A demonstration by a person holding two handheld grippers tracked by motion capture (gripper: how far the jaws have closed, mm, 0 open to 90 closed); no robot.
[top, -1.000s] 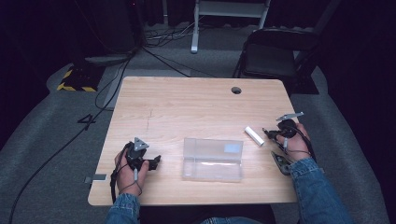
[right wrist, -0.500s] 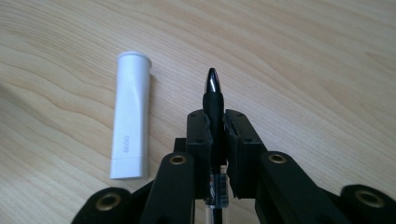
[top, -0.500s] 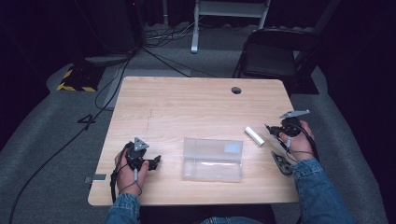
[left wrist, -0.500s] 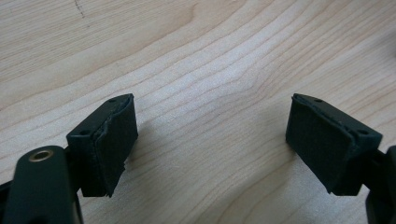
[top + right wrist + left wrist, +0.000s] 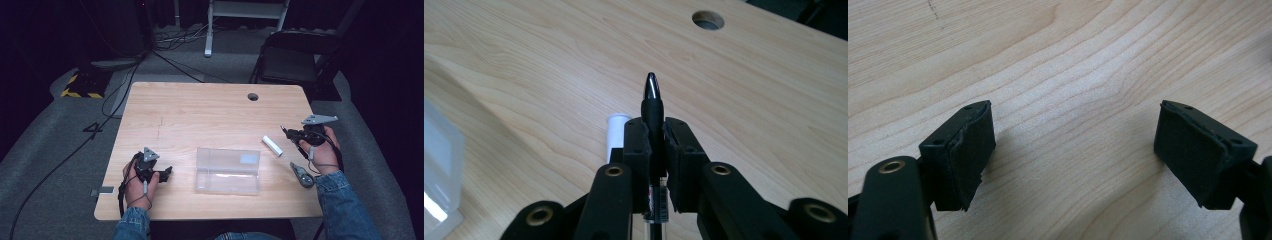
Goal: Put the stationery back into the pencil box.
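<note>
between right tool (image 5: 655,137) pads: pen (image 5: 652,102).

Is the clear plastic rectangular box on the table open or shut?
Shut. In the high view the clear plastic rectangular box lies flat on the wooden table with its lid down, nothing raised.

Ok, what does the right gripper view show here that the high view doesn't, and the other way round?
Right gripper view: the right claw with its pads shut on a black pen, whose tip points past the jaws.
High view: the left claw resting near the front edge of the wooden table, a grey tool by the right sleeve, and a folding chair beyond the table.
Both: the wooden table, its round hole, the white tube and the clear box.
</note>
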